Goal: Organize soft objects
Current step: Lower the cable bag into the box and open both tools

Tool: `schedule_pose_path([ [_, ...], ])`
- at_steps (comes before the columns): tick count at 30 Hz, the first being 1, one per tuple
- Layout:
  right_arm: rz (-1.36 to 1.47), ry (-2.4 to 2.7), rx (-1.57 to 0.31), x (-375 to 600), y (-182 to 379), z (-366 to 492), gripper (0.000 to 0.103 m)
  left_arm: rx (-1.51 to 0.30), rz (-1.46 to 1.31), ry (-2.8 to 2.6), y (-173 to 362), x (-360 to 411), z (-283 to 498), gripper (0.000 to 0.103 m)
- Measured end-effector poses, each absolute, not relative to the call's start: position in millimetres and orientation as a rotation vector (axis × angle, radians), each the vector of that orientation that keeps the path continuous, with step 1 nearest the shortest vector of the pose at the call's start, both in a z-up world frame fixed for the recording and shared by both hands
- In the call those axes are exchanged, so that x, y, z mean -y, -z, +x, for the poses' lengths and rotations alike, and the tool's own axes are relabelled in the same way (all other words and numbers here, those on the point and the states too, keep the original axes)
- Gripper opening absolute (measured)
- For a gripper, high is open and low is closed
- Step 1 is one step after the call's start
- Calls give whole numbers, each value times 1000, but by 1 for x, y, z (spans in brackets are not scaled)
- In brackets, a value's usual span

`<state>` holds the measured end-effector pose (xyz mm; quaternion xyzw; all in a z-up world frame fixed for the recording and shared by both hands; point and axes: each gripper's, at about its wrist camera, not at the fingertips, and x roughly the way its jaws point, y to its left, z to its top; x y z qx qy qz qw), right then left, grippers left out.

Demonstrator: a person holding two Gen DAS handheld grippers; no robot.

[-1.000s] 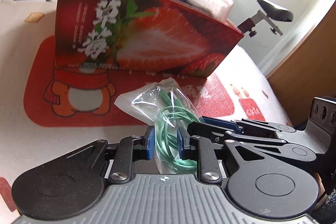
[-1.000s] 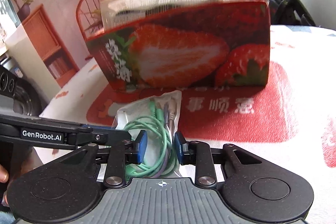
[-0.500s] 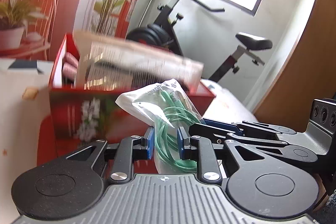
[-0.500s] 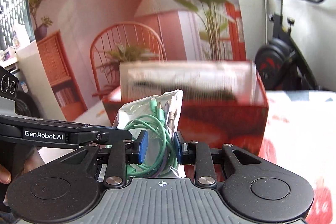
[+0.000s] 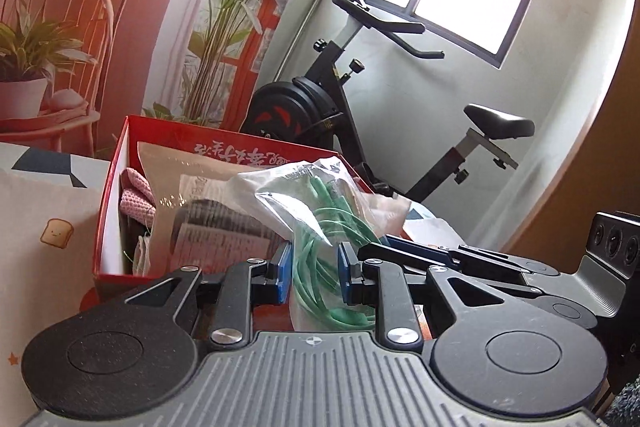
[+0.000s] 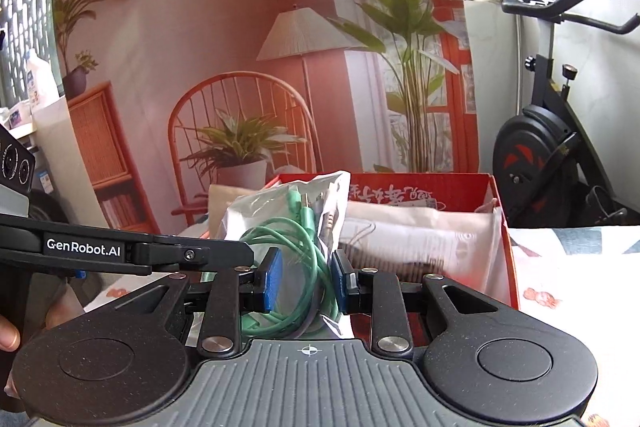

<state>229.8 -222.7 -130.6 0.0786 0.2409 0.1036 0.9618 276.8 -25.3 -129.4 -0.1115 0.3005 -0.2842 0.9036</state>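
Already both tools, left tool [image 5: 311, 277] and right tool [image 6: 306, 279], are pinching the clear plastic bag of green cable [image 5: 320, 227] above the red cardboard strawberry box [image 5: 114, 187]. Judging by the pink knitted cloth [image 5: 134, 201] and packets inside, only this drop is remaining.

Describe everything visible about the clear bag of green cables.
The clear bag of green cables is crinkled, glossy plastic holding coiled mint-green cords with plug ends near its top. It stands upright, off the table, pinched between the blue pads of both the left hand-held gripper and right hand-held gripper, in front of the open red box.
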Motion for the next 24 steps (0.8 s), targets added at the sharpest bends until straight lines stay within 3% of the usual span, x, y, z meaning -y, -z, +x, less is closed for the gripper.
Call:
schedule_pose_path([
  [11,215,-191,-581,235,145,309,25,-683,-268,502,142,32,336,26],
  [24,92,-109,-791,219,182,381,25,-842,-301,427,173,35,389,26],
])
